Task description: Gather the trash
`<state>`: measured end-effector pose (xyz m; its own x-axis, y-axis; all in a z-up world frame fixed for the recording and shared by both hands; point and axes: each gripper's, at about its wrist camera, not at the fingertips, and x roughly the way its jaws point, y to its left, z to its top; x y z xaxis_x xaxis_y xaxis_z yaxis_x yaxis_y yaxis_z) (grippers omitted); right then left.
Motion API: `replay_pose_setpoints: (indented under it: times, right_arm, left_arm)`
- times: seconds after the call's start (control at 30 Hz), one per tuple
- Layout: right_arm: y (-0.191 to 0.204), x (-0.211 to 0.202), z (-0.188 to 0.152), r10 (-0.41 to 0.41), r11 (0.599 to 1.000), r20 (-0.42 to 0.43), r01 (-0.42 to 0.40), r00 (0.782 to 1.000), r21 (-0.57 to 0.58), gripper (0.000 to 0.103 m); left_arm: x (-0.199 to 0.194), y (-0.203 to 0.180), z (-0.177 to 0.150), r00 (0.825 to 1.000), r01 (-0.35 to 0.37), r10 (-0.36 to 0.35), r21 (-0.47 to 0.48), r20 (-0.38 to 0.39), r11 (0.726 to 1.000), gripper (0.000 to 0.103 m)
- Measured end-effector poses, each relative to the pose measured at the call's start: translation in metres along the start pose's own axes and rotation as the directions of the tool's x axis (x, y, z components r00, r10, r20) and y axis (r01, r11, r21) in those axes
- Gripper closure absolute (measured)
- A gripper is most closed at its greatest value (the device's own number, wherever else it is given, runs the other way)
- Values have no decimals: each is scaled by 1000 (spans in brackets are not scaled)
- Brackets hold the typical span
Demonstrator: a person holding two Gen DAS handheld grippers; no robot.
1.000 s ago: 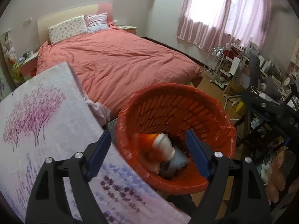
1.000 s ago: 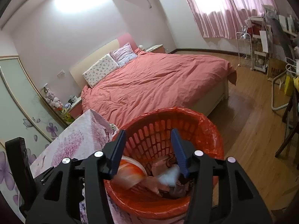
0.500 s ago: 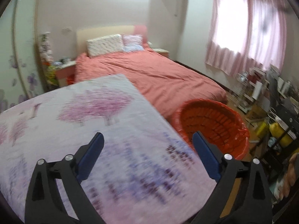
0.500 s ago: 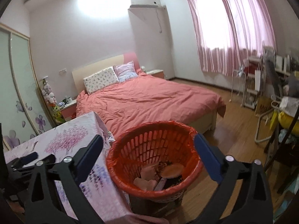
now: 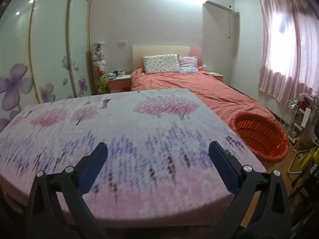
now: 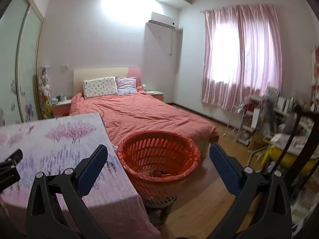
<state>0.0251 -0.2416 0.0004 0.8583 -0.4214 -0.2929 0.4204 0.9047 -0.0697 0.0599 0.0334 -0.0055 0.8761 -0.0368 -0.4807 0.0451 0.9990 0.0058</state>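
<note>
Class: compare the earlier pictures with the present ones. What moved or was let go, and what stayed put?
Both grippers, left and right, drew back from over the orange plastic basket, their jaws opening wide and empty; the trash now lies inside it. The basket, floral-clothed table and red-covered bed stayed in place.

A bed [image 6: 139, 111] with two pillows [image 6: 99, 87] stands under pink curtains [image 6: 241, 55]. A floral cloth [image 5: 119, 131] covers the table.

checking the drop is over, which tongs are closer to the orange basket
Right. The right tongs are open facing the basket just ahead. The left tongs are open over the table, with the basket off to their right.
</note>
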Motion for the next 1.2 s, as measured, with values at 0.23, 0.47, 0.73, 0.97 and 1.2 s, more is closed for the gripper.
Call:
replay_pose_setpoints:
  times: [0.23, 0.47, 0.73, 0.97, 1.2]
  right_arm:
    - [6, -16, -7, -20, 1000, 0, 20, 1000, 15, 2]
    - [14, -24, -13, -47, 999, -44, 48, 998, 11, 2]
    - [13, -27, -22, -29, 999, -146, 35, 989, 39, 2]
    - [11, -32, -30, -25, 998, -174, 34, 984, 50, 2]
    - [6, -29, -30, -22, 998, -202, 34, 979, 58, 2]
  left_arm:
    - [-32, 0, -14, 998, -25, 24, 4, 63, 1000, 4]
    - [-40, 1, -23, 999, -20, 21, -24, 33, 1000, 4]
    - [-44, 3, -32, 1000, 2, -2, -50, -5, 999, 4]
    - [-53, -2, -35, 1000, 2, -2, -33, 1, 999, 4]
    - [-56, -10, -38, 1000, -1, 1, -6, -9, 1000, 4]
